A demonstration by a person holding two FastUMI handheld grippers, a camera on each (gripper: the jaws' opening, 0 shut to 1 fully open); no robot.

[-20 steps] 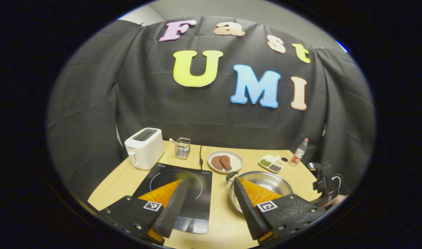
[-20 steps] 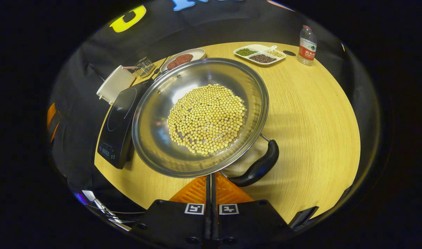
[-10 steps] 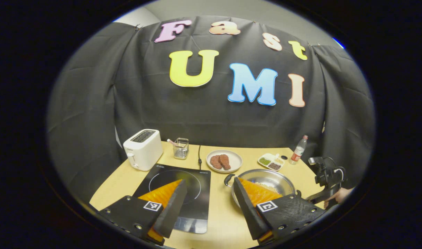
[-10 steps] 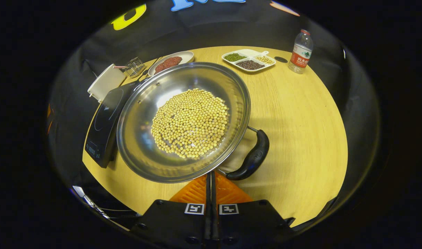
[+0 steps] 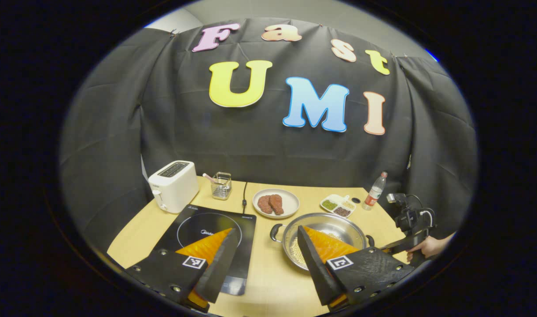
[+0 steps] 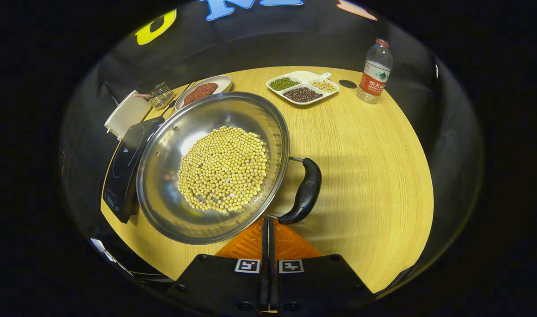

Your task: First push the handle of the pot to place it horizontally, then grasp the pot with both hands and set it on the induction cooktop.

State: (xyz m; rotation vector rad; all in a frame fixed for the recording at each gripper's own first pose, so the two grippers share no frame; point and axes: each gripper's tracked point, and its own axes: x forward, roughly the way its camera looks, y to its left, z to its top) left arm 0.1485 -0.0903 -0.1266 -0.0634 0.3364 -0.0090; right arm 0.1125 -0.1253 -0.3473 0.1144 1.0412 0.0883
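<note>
Because the steel pot [image 6: 171,176] brims with loose soybeans [image 6: 224,169], it likely lifts heavy and spills if tilted. Grip its black loop handle [image 6: 304,191] beside the rim; the right gripper [image 6: 268,240] is pressed together, the left gripper [image 5: 264,259] spread.

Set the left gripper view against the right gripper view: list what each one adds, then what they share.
Left gripper view adds: the left claw, open above the table, a hand holding the other gripper, and the pot's small loop handle.
Right gripper view adds: the right claw, shut, seen from behind, and the whole spread of beans.
Shared: pot, induction cooktop, toaster, plate of meat, divided dish, bottle.
</note>
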